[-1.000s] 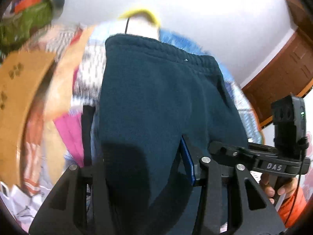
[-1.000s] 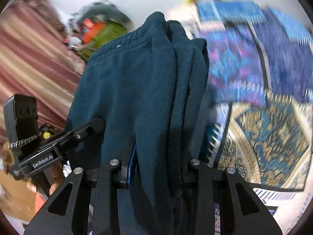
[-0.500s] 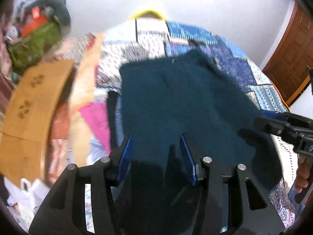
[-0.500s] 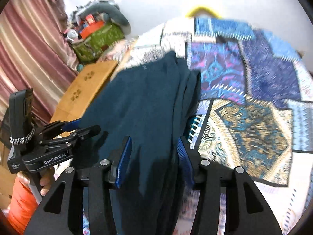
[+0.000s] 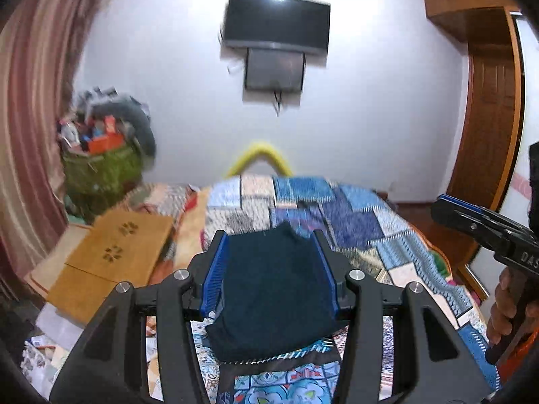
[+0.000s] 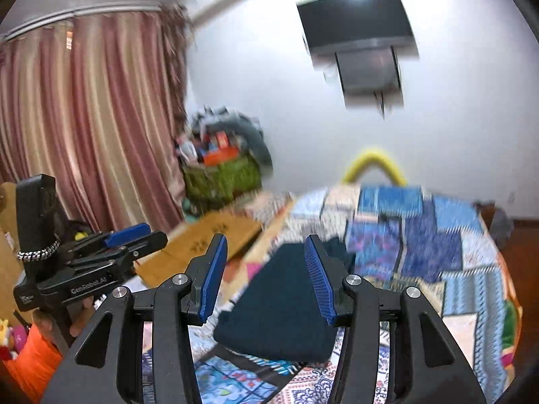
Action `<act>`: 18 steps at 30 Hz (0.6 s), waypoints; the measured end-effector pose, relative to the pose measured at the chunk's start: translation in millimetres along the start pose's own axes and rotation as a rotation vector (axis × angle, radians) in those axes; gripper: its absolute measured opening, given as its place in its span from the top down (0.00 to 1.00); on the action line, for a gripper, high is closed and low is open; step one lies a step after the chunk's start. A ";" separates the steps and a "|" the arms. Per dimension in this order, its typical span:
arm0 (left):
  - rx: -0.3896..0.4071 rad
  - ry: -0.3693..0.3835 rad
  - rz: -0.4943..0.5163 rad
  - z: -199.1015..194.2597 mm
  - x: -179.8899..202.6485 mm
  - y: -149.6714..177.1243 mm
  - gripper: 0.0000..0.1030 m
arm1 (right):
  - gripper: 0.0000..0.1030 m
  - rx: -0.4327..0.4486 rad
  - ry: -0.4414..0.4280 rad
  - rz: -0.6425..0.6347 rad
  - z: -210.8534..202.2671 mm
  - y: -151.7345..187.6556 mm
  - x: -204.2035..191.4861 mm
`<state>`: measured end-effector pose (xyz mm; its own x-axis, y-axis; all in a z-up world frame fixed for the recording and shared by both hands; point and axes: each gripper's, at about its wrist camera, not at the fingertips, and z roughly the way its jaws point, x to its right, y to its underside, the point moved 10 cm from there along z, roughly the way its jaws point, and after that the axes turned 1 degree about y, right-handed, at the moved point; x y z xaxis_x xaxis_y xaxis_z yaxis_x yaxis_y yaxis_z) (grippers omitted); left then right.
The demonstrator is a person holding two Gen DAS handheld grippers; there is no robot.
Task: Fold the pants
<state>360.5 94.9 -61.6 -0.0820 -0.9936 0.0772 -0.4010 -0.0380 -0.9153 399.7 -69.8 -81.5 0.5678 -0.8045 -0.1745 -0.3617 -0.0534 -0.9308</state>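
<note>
I see the folded dark teal pants (image 5: 274,296) lying on the patchwork bedspread (image 5: 363,232), toward the bed's near edge and left of its middle. My left claw (image 5: 271,269) stands open above them, nothing between its blue pads. My right claw (image 6: 266,276) has just been opening and is also empty.

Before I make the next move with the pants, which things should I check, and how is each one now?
1. Left tool free of cloth: ok, jaws apart, nothing pinched.
2. Right tool free: ok, jaws have just been opening, no cloth between them.
3. Pants resting on the quilt: ok, folded bundle.
4. Fold edges aligned: cannot tell, blurred.
5. Tools clear of each other: ok.
</note>
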 end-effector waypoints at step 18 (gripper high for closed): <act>0.212 -0.141 0.027 -123.3 36.2 22.5 0.02 | 0.00 0.152 0.183 -0.084 -80.7 23.4 -28.9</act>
<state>236.1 71.1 -30.6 0.0435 -0.9990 0.0095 -0.1992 -0.0180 -0.9798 315.1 -95.5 -72.3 0.4427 -0.8955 -0.0466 -0.1955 -0.0457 -0.9796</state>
